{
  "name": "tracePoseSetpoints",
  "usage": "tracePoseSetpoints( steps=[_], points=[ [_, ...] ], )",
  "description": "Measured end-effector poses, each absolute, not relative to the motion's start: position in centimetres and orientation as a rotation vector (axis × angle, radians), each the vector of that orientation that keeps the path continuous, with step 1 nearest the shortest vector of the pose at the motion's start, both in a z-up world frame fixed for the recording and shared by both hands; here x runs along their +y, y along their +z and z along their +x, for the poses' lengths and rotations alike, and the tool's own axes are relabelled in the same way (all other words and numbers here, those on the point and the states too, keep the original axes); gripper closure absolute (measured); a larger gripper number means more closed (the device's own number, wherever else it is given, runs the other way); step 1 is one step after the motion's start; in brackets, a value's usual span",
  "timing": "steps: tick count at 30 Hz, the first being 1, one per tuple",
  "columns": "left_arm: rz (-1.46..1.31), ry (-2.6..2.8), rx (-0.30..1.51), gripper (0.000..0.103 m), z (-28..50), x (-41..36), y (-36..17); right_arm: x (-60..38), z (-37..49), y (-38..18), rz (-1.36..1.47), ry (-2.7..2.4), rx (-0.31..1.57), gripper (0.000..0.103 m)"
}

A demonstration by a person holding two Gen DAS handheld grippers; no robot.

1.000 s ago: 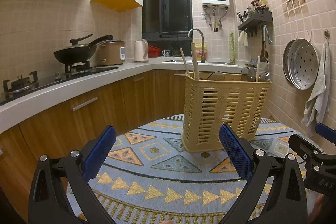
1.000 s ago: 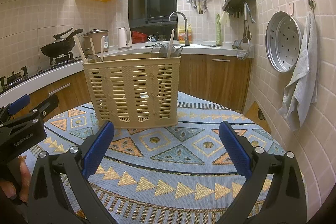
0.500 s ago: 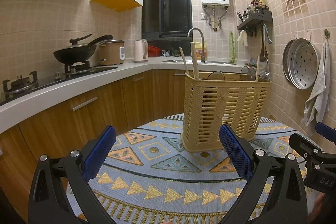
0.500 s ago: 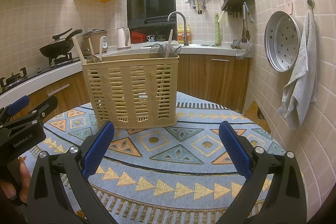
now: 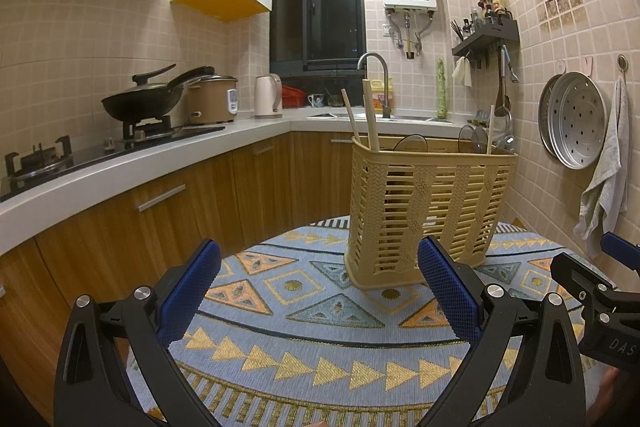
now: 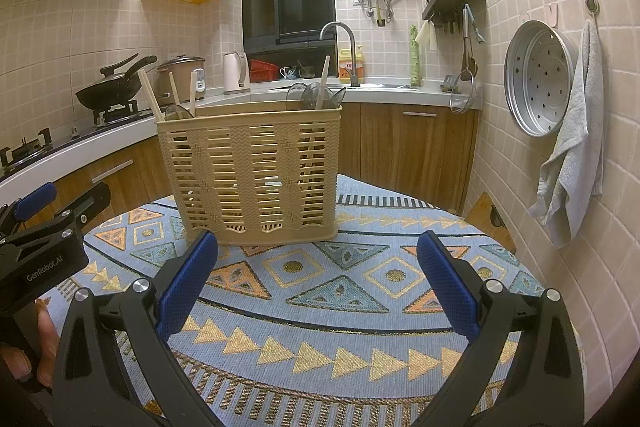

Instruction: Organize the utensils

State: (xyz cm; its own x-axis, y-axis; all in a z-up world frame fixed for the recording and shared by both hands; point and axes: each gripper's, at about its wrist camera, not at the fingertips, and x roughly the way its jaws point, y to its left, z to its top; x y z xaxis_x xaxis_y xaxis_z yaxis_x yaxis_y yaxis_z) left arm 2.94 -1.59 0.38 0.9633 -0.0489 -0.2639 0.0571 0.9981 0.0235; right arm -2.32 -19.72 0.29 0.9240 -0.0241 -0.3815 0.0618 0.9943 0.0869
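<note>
Both sets of jaws stand wide apart and grip nothing: the left gripper (image 5: pixel 318 289) and the right gripper (image 6: pixel 318 287) hang above the patterned cloth (image 6: pixel 344 311) that covers the round tabletop (image 5: pixel 280 359), blue pads (image 5: pixel 188 293) facing inward with only bare fabric between them. At the far left of the right wrist view the left gripper shows again as a black body, with fingers of the person's hand (image 6: pixel 40 343) curled round its handle. Farther in, a beige slatted utensil basket (image 6: pixel 250 171) stands upright on the cloth, just beyond the right gripper's left pad and clear of both tools. Wooden chopsticks (image 6: pixel 150 95) lean out of its left end, and dark translucent ladles or spoons (image 6: pixel 316 95) with a pale handle rise from its right end. In the left wrist view the same basket (image 5: pixel 424 211) sits right of centre, ahead of the gripper's right pad. Behind, a wok (image 5: pixel 140 101) rests on the stove at left, a tap (image 6: pixel 344 47) stands over the sink, and a perforated steamer tray (image 6: pixel 536 79) and a grey towel (image 6: pixel 572 151) hang on the tiled wall at right.
</note>
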Motion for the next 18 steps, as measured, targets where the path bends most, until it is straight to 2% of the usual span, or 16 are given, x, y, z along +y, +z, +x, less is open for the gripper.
tracePoseSetpoints(
  steps=[18],
  points=[
    [0.032,-0.058,0.272,0.007,2.89,-1.69,0.4,-19.69,-2.32,0.32,0.098,-0.045,0.39,0.008]
  ],
)
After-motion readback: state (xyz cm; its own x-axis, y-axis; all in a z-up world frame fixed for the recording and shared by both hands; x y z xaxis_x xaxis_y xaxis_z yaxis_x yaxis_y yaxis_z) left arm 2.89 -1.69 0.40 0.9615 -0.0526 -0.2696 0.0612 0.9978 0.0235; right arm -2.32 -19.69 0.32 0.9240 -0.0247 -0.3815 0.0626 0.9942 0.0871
